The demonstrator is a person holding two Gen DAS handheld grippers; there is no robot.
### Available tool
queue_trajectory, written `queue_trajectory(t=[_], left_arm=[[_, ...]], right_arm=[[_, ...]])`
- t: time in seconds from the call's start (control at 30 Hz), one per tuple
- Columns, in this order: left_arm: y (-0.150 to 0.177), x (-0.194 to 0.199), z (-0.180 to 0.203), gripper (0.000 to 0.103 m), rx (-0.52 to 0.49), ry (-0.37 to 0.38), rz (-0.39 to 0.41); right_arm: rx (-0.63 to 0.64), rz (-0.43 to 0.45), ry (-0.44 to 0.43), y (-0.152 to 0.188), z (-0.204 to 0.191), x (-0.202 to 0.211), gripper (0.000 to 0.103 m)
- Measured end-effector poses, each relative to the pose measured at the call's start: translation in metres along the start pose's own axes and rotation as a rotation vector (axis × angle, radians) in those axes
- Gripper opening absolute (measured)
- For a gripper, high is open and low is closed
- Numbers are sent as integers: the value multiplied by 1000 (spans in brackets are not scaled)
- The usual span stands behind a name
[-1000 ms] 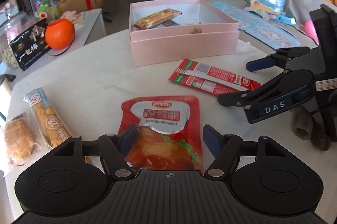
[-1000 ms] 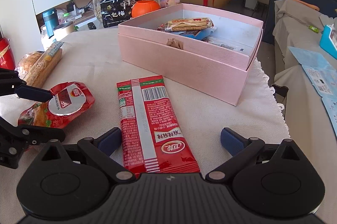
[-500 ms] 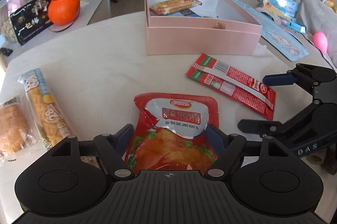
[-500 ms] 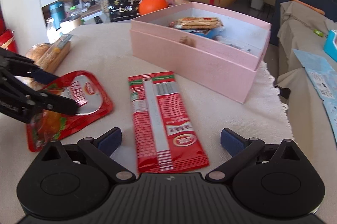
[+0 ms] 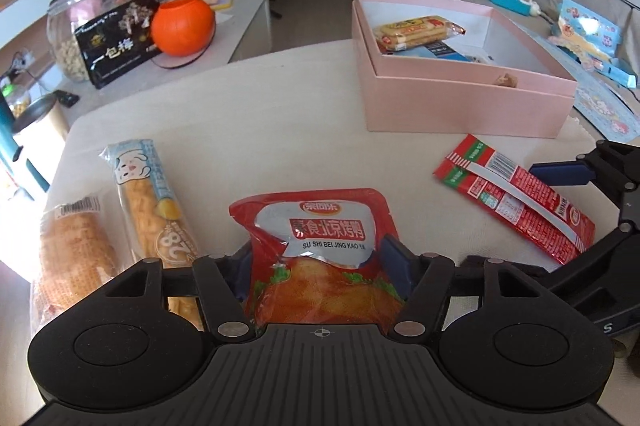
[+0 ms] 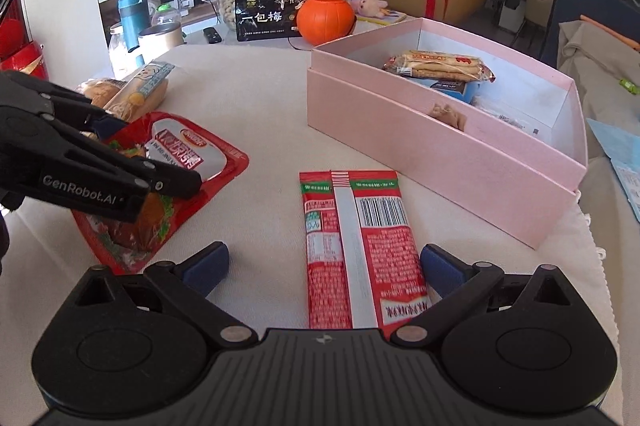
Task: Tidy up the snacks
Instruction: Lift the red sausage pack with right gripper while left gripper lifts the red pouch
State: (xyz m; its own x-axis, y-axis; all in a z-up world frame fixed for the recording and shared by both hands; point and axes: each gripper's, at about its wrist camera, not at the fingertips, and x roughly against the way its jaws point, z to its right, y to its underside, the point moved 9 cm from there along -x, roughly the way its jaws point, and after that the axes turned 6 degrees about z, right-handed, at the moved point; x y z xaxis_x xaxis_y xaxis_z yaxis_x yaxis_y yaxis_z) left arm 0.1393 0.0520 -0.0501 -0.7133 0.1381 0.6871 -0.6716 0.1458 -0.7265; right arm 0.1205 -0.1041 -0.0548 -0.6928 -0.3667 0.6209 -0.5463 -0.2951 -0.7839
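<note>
A red roast-duck snack pouch (image 5: 320, 242) lies on the white table between the fingers of my left gripper (image 5: 322, 266), whose jaws press its sides and crumple it; it also shows in the right wrist view (image 6: 168, 178). A long red snack packet (image 6: 360, 246) lies flat between the wide-open fingers of my right gripper (image 6: 322, 266); it also shows in the left wrist view (image 5: 516, 198). The open pink box (image 5: 460, 102) holds a biscuit pack (image 5: 416, 32) and stands at the back right.
Two bread snack packs (image 5: 148, 210) lie at the table's left edge. A glass jar (image 5: 80, 26), a black snack box (image 5: 120, 42) and an orange ball (image 5: 184, 24) sit on a side table behind. A couch with toys (image 5: 580, 26) is at the right.
My left gripper has closed in on the red pouch, which now bulges between its fingers. Both views have shifted; the right gripper stays open over the long packet.
</note>
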Motion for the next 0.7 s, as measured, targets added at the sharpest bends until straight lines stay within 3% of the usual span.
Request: queue_trajectory(t=[0.13,0.3,0.53,0.63,0.7], left_arm=[[1,-2,-2,72,45,35,-14],[-3,-9,3,79,26,25,-20],[-11,-19,4,79,37,6,-22],[-10,-16,5,76,25,12,-23],[-5,-8,4,67,20,26,-4]], right_arm=[[-13,-1,-13,-1,1,-2,103],[-14,1,-15,1,1,0,103],[-13,-2,-23,2,1,2,103],[-4,-28,-46,5,2,6,103],[11,-52,-71,9,2,12,103]])
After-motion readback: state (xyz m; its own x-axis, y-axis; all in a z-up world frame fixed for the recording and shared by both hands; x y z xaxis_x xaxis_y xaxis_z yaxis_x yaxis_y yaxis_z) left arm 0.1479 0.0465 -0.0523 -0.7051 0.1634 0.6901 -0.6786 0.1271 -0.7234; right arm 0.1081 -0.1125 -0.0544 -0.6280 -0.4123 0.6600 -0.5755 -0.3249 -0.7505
